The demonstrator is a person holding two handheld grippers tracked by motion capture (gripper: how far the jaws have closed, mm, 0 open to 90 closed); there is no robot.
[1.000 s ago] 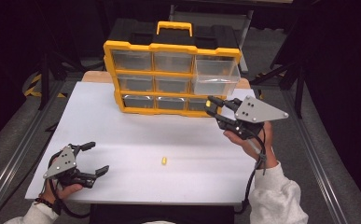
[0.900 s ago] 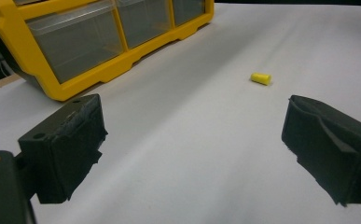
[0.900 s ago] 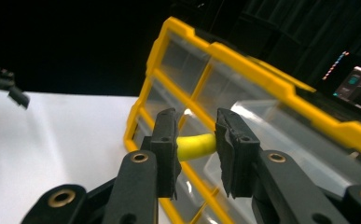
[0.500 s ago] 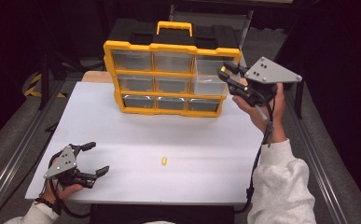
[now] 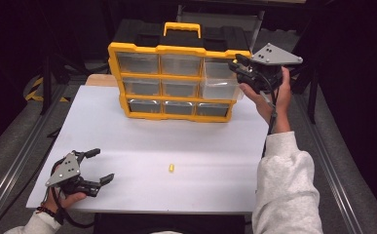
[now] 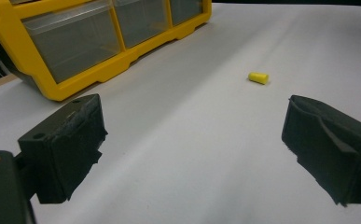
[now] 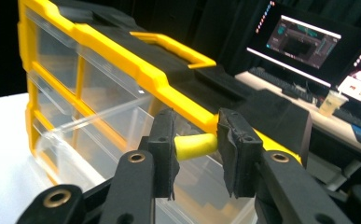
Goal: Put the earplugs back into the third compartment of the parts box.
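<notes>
Here, two yellow plugs: one (image 7: 194, 145) in the right gripper (image 7: 196, 148), one (image 5: 171, 168) on the table (image 5: 210, 146) (left gripper (image 5: 96, 165) wide).

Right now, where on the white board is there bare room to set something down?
The wide stretch of the white board between the yellow organizer and the small yellow plug is bare, as is its right side. It is crowded by the left gripper at the near left corner and along the organizer's front.

Right gripper (image 5: 235, 65): hovered at the organizer's (image 5: 176, 80) pulled-out drawer (image 5: 218, 87).
Left gripper (image 5: 97, 165): open on the table (image 5: 200, 146).
Earplug (image 5: 171, 168): lay mid-table.
</notes>
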